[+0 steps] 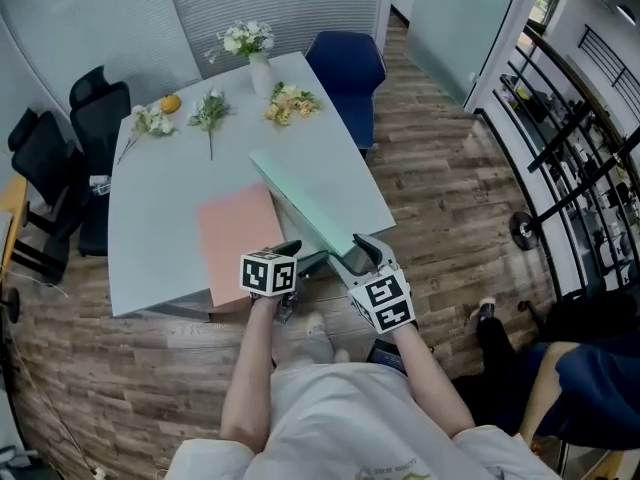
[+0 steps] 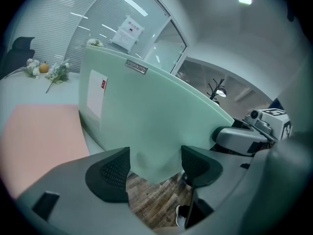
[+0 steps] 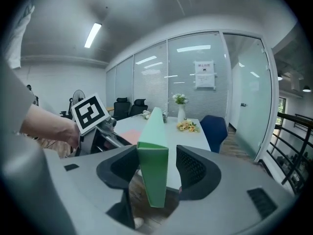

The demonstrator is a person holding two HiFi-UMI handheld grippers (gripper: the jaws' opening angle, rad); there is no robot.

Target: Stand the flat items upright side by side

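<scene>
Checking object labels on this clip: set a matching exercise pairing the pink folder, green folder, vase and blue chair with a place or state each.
Things:
1. pink folder
2. green folder
3. vase
4. blue chair

Places or states:
A. raised on edge
B. beside the table's far corner
C. lying flat on the table
D. upright, holding flowers

Pairs: 1-C, 2-A, 3-D, 4-B
</scene>
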